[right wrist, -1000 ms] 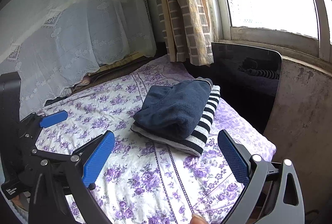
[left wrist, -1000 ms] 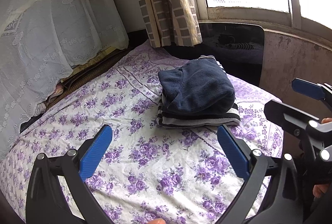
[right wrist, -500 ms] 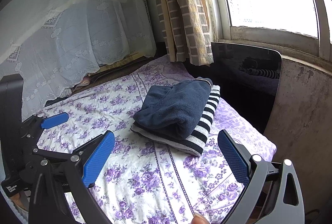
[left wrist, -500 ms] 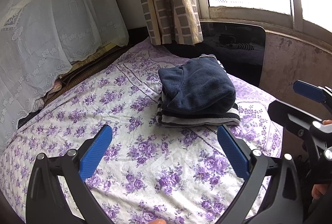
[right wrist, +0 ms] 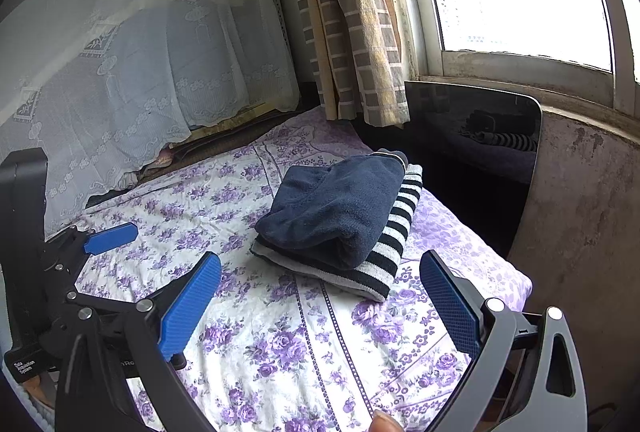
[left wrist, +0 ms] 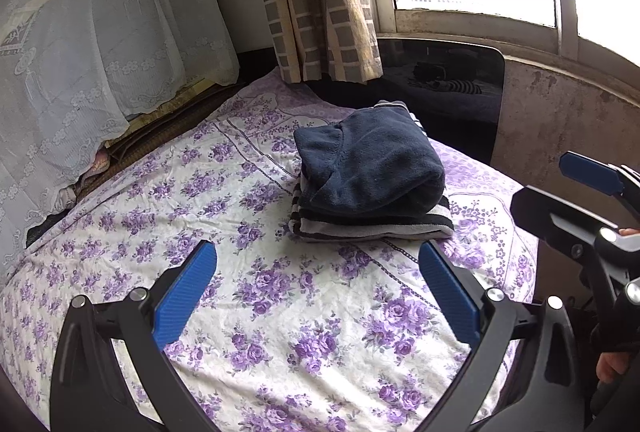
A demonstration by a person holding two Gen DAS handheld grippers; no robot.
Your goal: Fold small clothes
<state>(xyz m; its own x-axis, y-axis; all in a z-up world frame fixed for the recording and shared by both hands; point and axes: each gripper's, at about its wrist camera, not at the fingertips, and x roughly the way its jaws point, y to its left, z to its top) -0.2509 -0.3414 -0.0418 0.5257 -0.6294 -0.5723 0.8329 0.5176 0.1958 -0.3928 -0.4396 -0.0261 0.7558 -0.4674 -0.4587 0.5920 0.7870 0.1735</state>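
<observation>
Over the last second nothing has shifted: the navy garment [left wrist: 370,161] lies folded on the striped garment [right wrist: 394,244] near the bed's [left wrist: 280,312] far right corner. Left gripper [left wrist: 318,296] and right gripper [right wrist: 320,302] hover with fingers apart, empty. Folding appears complete.

Left gripper [left wrist: 316,264]: drifts a trifle, and its view takes in slightly more of the floral bedsheet [left wrist: 280,312] toward the bed's left edge than a second ago.
Left gripper's blue pad [right wrist: 110,238], in the right wrist view: slightly lower in frame than a second ago, and back to the right after edging left half a second ago.
Left gripper's black body [right wrist: 24,232]: its top edge lies a little lower in the right wrist view than before.
Folded clothes stack [right wrist: 336,220]: appears a shade further left in the right wrist view, a shift of framing only.
</observation>
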